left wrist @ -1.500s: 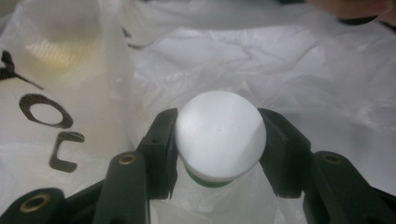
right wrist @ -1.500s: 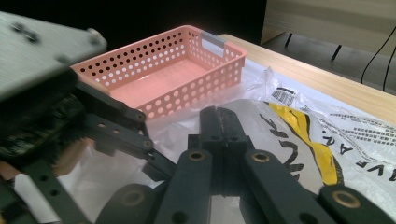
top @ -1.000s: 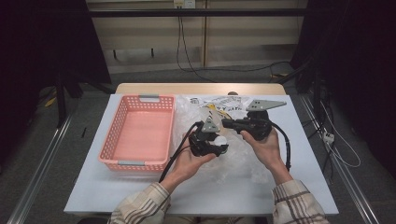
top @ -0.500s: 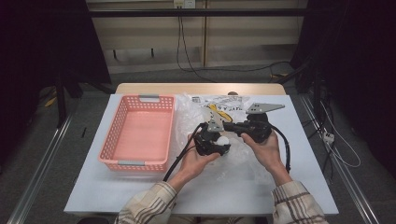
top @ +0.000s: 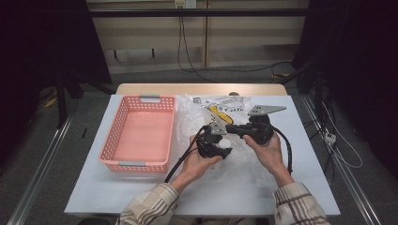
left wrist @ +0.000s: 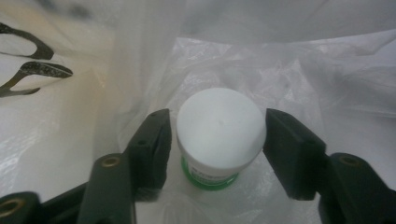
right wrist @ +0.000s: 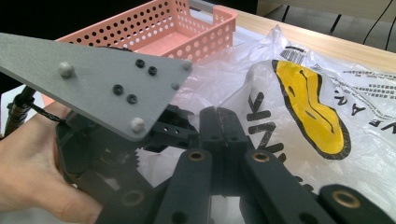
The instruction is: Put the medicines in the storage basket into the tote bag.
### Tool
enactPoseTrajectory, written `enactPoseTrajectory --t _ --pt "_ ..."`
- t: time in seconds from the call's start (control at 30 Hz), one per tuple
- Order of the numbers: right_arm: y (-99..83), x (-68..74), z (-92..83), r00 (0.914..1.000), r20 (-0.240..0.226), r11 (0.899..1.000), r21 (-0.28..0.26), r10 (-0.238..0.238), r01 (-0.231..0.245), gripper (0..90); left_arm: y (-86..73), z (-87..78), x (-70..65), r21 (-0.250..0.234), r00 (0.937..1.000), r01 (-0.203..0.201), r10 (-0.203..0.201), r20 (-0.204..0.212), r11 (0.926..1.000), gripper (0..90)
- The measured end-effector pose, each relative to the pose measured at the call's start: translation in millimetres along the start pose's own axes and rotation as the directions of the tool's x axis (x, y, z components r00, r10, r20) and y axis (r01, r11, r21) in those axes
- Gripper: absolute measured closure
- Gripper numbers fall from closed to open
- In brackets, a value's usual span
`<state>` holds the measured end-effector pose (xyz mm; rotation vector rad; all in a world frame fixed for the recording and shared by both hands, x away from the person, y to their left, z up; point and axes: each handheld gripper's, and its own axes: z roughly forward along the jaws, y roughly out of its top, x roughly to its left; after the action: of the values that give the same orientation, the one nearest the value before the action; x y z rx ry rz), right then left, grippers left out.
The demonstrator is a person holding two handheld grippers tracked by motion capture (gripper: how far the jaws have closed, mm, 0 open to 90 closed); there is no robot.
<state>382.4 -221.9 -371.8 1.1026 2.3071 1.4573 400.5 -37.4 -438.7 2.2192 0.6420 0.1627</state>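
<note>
High view: your left gripper (top: 218,142) and right gripper (top: 231,129) meet over the crinkled clear plastic bag (top: 206,110) beside the pink perforated plastic basket (top: 141,135).

Left gripper view: the jaws, just widened, flank the white-lidded round jar (left wrist: 219,133) inside the bag without pressing it.

Right gripper view: the jaws are clenched on the bag's film.

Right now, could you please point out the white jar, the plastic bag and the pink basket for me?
Jar (left wrist: 219,126), left gripper view, on its white lid.
Bag (right wrist: 299,93), right gripper view, on the yellow print on its side.
Basket (top: 139,165), high view, on its near rim.
</note>
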Motion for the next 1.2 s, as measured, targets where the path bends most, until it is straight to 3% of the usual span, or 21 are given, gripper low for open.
enactPoseTrajectory --t 0.13,0.2,0.23,0.47,0.63,0.77,1.0,1.1,1.2 --pt "-0.3 -1.8 -0.6 1.0 0.004 1.0 -0.003 0.004 -0.004 90.0 2.1 -5.1 -1.7 -0.013 1.0 -0.008 0.008 0.004 0.9999 33.3" --pt "-0.4 -2.4 -0.9 1.0 0.006 1.0 -0.003 0.005 -0.005 90.0 2.9 -9.1 -5.4 -0.003 0.9995 -0.028 0.028 -0.017 0.9996 30.7" --pt "-0.2 -2.2 -1.2 1.0 0.006 1.0 -0.004 0.005 -0.005 90.0 2.6 -10.1 -5.1 -0.01 0.9994 -0.034 0.034 0.006 0.9994 28.3" --pt "0.1 -1.9 -1.5 1.0 0.004 1.0 -0.006 0.003 -0.003 90.0 4.5 -38.5 -9.8 -0.056 0.9962 -0.086 0.086 0.008 0.9948 18.0" --pt "0.6 -1.9 -0.9 1.0 0.005 1.0 -0.007 0.001 -0.001 90.0 5.0 -58.7 -11.5 -0.096 0.9933 -0.114 0.115 0.008 0.9888 15.1" --pt "0.6 -1.9 -1.0 1.0 0.007 1.0 -0.006 0.0 0.0 90.0 4.3 -73.1 -11.9 -0.13 0.9928 -0.115 0.118 0.019 0.9849 15.0" --pt "1.2 -0.7 -1.5 1.0 0.0 1.0 -0.011 0.0 0.0 90.0 -1.1 -93.4 -15.8 -0.142 0.9854 -0.165 0.169 0.019 0.9761 16.4" --pt "2.6 1.4 -1.7 1.0 -0.003 1.0 -0.014 -0.005 0.005 90.0 -3.6 -101.5 -15.3 -0.148 0.9845 -0.169 0.174 0.021 0.9744 16.4" --pt "2.5 1.6 -1.0 1.0 -0.002 1.0 -0.01 -0.007 0.007 90.0 -7.1 -106.2 -12.1 -0.132 0.9884 -0.148 0.151 0.014 0.9801 16.4"
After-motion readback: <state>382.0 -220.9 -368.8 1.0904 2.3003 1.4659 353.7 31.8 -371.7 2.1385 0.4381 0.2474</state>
